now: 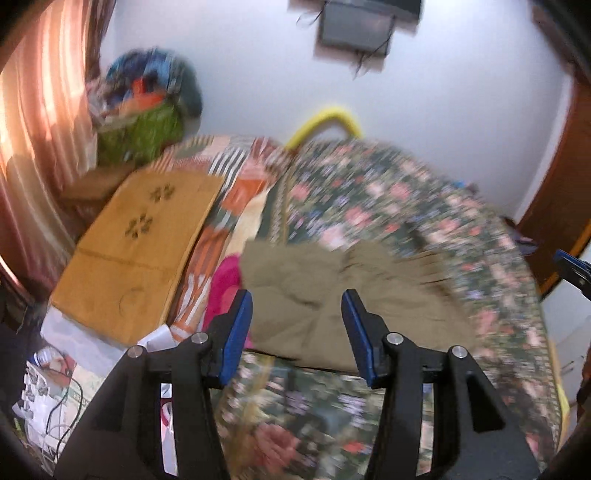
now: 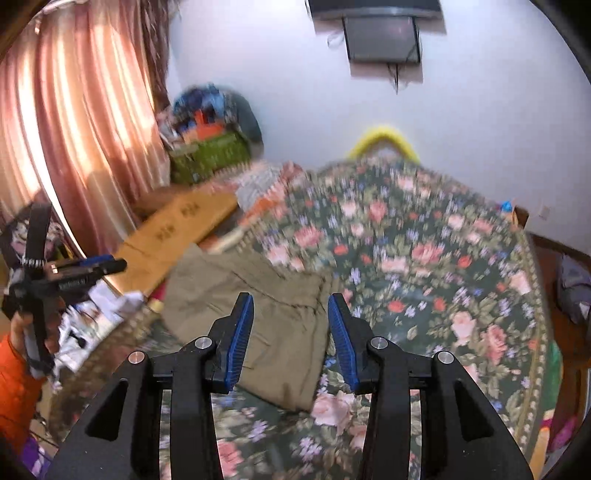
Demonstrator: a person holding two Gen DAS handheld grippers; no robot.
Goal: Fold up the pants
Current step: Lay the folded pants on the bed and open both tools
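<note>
Khaki pants (image 1: 406,306) lie folded in a compact bundle on the floral bedspread (image 1: 388,192). My left gripper (image 1: 297,299) hangs open above the bundle's near left part, with nothing between its blue pads. In the right wrist view the pants (image 2: 221,280) sit just ahead, and my right gripper (image 2: 291,301) is open over their right edge, holding nothing. The left gripper (image 2: 107,264) also shows there at the far left, held by a hand in an orange sleeve (image 2: 14,387). The right gripper's tip (image 1: 569,266) pokes in at the right edge of the left wrist view.
A flat cardboard sheet (image 1: 140,251) lies left of the pants, with a pink cloth (image 1: 225,284) between them. A green basket of clothes (image 1: 140,133) stands by the curtain (image 1: 33,129). Papers and cables (image 1: 48,387) clutter the lower left. A screen (image 1: 354,26) hangs on the wall.
</note>
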